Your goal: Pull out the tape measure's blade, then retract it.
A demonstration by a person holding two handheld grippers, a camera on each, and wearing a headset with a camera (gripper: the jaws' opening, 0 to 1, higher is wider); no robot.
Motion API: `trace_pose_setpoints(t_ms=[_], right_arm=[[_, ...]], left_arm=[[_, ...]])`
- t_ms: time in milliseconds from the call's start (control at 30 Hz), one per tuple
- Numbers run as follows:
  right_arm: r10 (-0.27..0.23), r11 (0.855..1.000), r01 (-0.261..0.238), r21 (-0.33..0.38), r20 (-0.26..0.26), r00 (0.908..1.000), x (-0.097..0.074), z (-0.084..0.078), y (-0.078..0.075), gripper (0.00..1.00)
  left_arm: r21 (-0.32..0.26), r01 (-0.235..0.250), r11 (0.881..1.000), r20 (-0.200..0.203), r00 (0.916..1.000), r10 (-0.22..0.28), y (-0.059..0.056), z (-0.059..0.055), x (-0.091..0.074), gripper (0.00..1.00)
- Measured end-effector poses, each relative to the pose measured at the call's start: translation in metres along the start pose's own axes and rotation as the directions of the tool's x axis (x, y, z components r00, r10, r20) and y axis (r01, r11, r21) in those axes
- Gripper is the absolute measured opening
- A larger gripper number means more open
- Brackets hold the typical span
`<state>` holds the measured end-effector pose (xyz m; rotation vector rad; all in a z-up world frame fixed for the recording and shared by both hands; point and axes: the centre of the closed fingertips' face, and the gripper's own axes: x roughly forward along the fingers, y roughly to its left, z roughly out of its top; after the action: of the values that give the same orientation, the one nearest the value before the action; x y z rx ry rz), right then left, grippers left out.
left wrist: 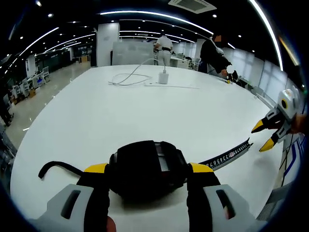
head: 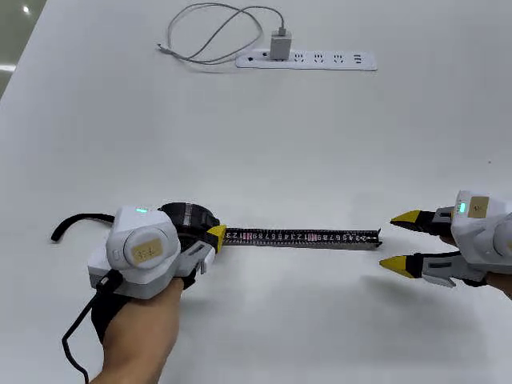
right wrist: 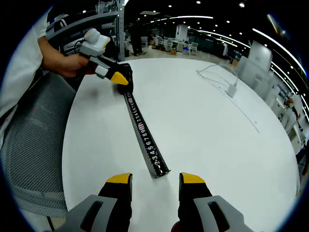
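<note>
A black tape measure [head: 190, 220] lies on the white table, and my left gripper [head: 210, 244] is shut on its case [left wrist: 147, 168]. Its black blade [head: 300, 238] is drawn out to the right and lies flat on the table [right wrist: 147, 145]. The blade's end hook [head: 378, 238] sits free on the surface [right wrist: 163, 171]. My right gripper [head: 400, 242] stands open just right of that end, jaws apart with nothing between them [right wrist: 154, 180]. From the left gripper view the right gripper [left wrist: 264, 135] hovers past the blade tip [left wrist: 246, 144].
A white power strip [head: 308, 58] with a charger and a looped grey cable [head: 210, 36] lies at the table's far side. A black strap [head: 78, 222] trails left of the case. People stand in the room beyond the table.
</note>
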<state>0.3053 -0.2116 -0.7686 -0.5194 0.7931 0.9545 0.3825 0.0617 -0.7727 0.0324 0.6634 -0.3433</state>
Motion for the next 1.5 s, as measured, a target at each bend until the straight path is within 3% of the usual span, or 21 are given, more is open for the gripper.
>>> trace_pose_setpoints(t_ms=[600,1500], right_arm=[[0.047,0.996,-0.051,-0.07,-0.057,0.9973,0.013,0.002,-0.007,0.29],[0.146,0.978,-0.162,-0.133,-0.127,0.9812,0.031,-0.007,-0.005,0.15]], left_arm=[[-0.013,0.017,1.0,0.004,0.9998,-0.017,0.0,0.0,0.0,0.6],[-0.01,0.021,1.0,0.004,0.9998,-0.021,0.0,-0.001,0.0,0.6]])
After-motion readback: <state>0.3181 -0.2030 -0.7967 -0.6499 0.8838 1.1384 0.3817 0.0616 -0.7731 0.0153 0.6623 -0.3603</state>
